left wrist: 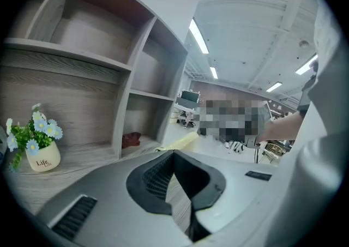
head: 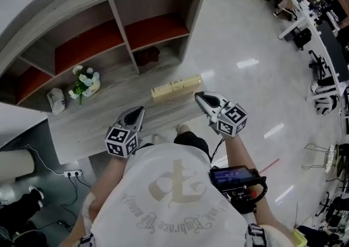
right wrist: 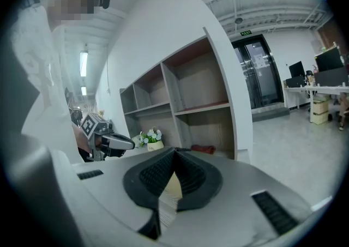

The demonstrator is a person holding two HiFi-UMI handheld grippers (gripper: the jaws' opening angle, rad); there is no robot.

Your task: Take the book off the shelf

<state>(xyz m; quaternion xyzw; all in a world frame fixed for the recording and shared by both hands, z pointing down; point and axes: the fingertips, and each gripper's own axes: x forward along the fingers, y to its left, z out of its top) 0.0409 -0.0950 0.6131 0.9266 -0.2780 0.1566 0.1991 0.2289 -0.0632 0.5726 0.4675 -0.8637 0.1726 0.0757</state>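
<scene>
A pale yellow book (head: 175, 88) lies flat on the grey wooden ledge (head: 109, 115) in front of the shelf unit; in the left gripper view the book (left wrist: 182, 141) shows just past the jaws. My left gripper (head: 139, 111) hovers over the ledge to the book's left, its jaws together and empty (left wrist: 174, 153). My right gripper (head: 199, 97) sits just right of the book's near end, its jaws shut with nothing held (right wrist: 174, 150). The left gripper (right wrist: 132, 143) also shows in the right gripper view.
A small pot of white flowers (head: 84, 83) and a white object (head: 56, 100) stand on the ledge at left. A dark red cloth (head: 147, 55) lies in the lower right compartment. Other compartments look bare. Open floor and desks (head: 297, 17) lie to the right.
</scene>
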